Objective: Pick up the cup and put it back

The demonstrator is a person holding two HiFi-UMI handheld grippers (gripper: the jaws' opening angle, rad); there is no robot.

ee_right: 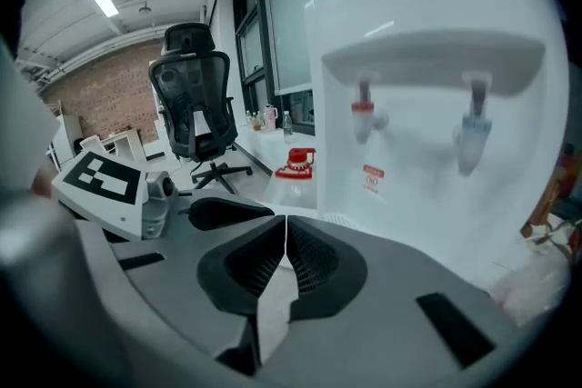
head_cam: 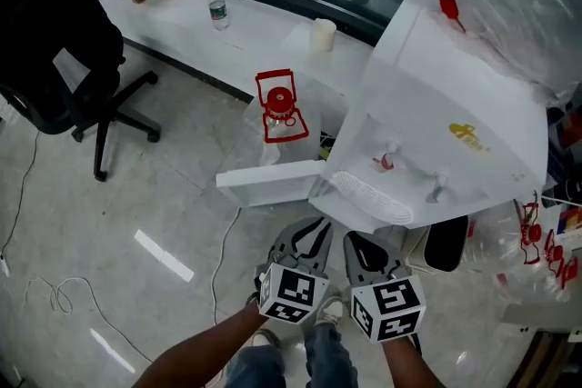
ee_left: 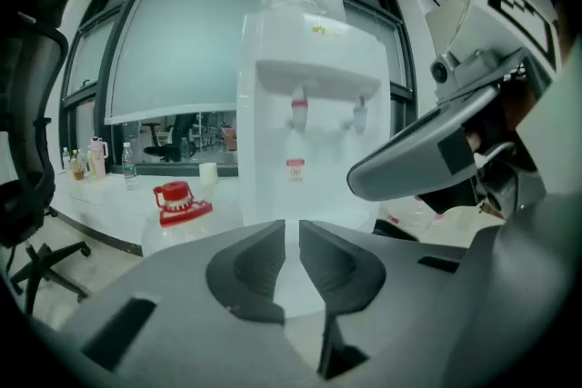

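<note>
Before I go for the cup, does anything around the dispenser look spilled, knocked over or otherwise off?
Nothing stands out. The water dispenser stands upright, its drip tray bare; the red-capped water jug beside it is upright, and the cup stands on the white ledge behind.

You are facing the water dispenser (head_cam: 436, 104), with the left gripper (head_cam: 307, 233) and right gripper (head_cam: 366, 248) sitting side by side just before it. The jug (head_cam: 280, 118) is standing to its left. Behind the jug, the cup (head_cam: 322, 35) and, further left, a bottle (head_cam: 216, 4) are resting on the tabletop (head_cam: 177, 14). The chair (head_cam: 64, 41) is standing far left.
</note>
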